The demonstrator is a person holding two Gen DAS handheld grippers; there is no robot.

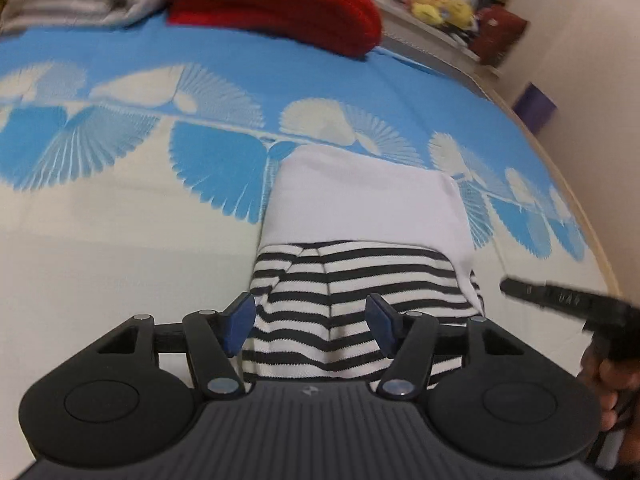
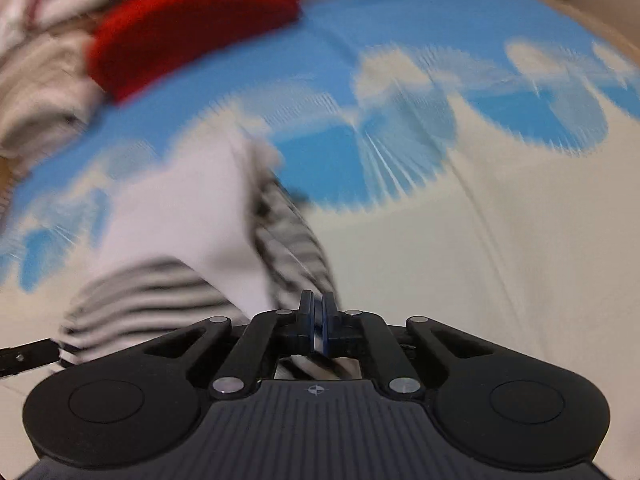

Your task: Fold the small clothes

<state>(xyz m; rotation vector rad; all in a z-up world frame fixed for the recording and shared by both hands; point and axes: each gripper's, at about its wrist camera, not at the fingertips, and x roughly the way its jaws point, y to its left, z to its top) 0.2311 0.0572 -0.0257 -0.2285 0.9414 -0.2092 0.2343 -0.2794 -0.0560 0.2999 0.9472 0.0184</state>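
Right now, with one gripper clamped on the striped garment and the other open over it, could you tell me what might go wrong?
1. The right gripper pinches only an edge of the striped garment; a pull could slip it free or drag the fold askew.
2. The left gripper is open, so nothing pins the white part and it could bunch.
3. The right view is motion-blurred; fast moves may undo the fold.

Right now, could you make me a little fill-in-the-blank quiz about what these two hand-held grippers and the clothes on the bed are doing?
1. The garment being folded has black and white ____ on one part.
2. The left hand-held gripper has its jaws ____ over the garment.
3. The right hand-held gripper is ____ on the garment's fabric.
4. The folded item farther back on the bedsheet is coloured ____.

Missing words: stripes; open; shut; red
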